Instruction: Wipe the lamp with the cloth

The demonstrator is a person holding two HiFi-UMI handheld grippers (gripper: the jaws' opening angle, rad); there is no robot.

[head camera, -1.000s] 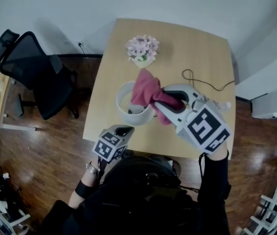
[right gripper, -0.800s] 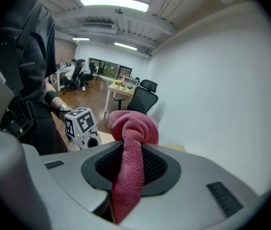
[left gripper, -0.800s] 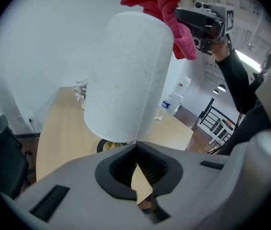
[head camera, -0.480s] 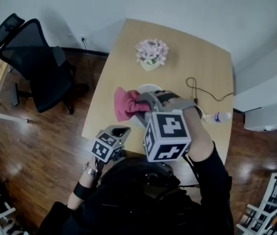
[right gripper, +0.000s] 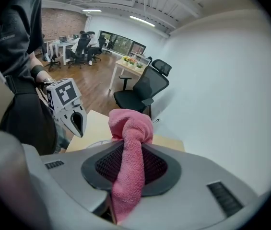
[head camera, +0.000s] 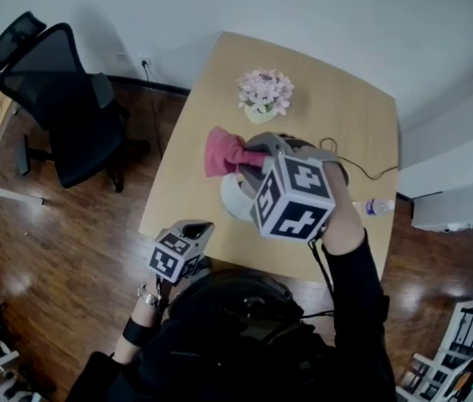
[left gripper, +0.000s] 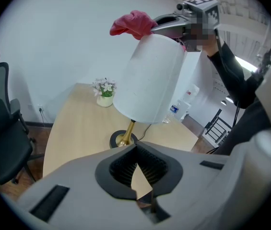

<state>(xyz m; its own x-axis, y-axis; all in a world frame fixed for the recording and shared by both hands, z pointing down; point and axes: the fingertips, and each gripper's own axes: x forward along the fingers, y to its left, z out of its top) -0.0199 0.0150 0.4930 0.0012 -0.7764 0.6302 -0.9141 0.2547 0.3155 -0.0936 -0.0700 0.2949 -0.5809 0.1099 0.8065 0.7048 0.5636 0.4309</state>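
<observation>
Table [left gripper: 73, 128]: lamp base [left gripper: 121, 139] hidden from head view.

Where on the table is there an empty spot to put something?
Bare wood lies on the left side of the table, between the flowers and the near edge, and in the far right corner beyond the cord. The middle is crowded: lamp, cloth, right gripper.

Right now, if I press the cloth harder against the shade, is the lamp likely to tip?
Likely, if pushed sideways: the lamp looks top-heavy, a wide shade on a thin stem over a small base. The cloth droops limply, so it probably cushions little.
</observation>
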